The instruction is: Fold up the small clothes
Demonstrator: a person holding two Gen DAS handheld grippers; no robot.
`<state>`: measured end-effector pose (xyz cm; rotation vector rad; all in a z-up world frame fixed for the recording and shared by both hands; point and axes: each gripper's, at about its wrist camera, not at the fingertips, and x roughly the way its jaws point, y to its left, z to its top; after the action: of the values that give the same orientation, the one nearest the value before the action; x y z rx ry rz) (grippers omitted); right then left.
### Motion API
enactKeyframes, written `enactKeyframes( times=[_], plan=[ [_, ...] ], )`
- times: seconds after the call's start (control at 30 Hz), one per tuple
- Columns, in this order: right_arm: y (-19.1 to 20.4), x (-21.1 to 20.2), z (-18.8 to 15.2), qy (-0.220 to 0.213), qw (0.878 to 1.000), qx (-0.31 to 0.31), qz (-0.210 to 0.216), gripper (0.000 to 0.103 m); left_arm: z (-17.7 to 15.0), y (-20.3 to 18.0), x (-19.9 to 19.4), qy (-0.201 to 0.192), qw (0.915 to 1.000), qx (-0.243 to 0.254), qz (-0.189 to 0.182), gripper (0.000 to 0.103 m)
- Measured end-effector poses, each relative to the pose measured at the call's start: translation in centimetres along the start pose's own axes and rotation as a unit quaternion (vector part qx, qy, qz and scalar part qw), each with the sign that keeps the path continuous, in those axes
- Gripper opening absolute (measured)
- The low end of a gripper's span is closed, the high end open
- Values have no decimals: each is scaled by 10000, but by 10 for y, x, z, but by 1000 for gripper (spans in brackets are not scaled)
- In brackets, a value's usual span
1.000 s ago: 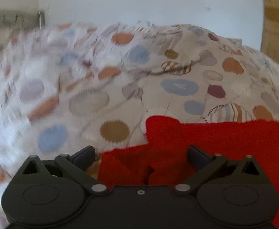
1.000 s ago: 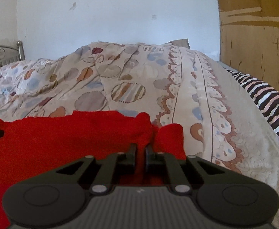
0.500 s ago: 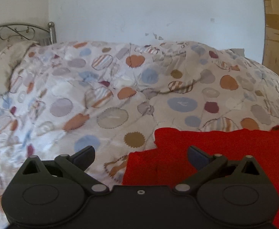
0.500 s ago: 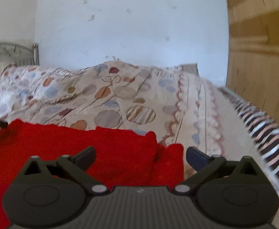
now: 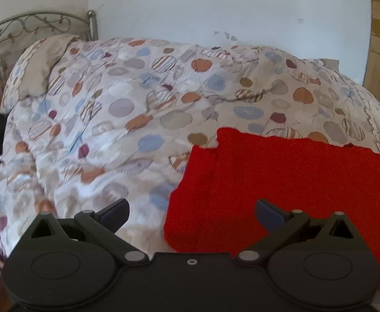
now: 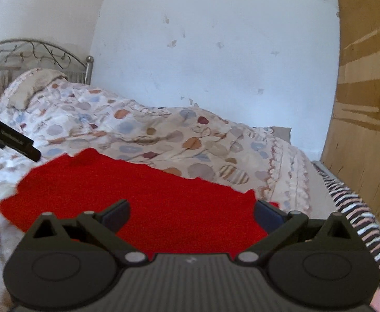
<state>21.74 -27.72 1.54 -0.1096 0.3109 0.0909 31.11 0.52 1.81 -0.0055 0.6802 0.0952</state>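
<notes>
Released red cloth, pulled back | both grippers wide, empty | next: regrip side edge, fold square, smooth flat

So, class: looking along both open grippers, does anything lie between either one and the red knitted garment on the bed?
Nothing visible does. The red knitted garment lies flat on the spotted patchwork quilt, directly ahead of the open right gripper and toward the right finger's side of the open left gripper.

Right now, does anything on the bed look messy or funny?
The red knitted cloth lies folded, but its left layers don't line up, so one edge sticks out. The spotted quilt under it is rumpled.
</notes>
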Motion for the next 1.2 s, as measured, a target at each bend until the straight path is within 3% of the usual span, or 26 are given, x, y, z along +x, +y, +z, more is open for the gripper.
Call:
enactKeyframes(
  times=[0.17, 0.33, 0.47, 0.63, 0.83, 0.93, 1.2],
  plan=[
    [10, 8, 10, 158, 9998, 53, -125, 103, -12, 1, -12, 73, 10000, 67, 8, 102],
    [20, 38, 21, 658, 9967, 277, -373, 103, -19, 6, -16, 140, 9998, 106, 100, 102],
    [28, 54, 23, 660, 9964, 442, -297, 103, -24, 17, -12, 249, 9995, 44, 168, 102],
    [43, 72, 26, 757, 9966, 206, -259, 103, -32, 39, -7, 382, 9986, -114, 354, 102],
    [62, 85, -8, 1144, 9929, -185, -259, 103, -52, 64, -3, 656, 9958, -316, 553, 102],
    [62, 75, -28, 829, 9960, 78, -332, 103, -62, 72, -4, 752, 9947, -367, 594, 102],
    [50, 73, -34, 761, 9960, 397, -229, 103, -74, 80, -7, 850, 9923, -755, 486, 102]
  ],
)
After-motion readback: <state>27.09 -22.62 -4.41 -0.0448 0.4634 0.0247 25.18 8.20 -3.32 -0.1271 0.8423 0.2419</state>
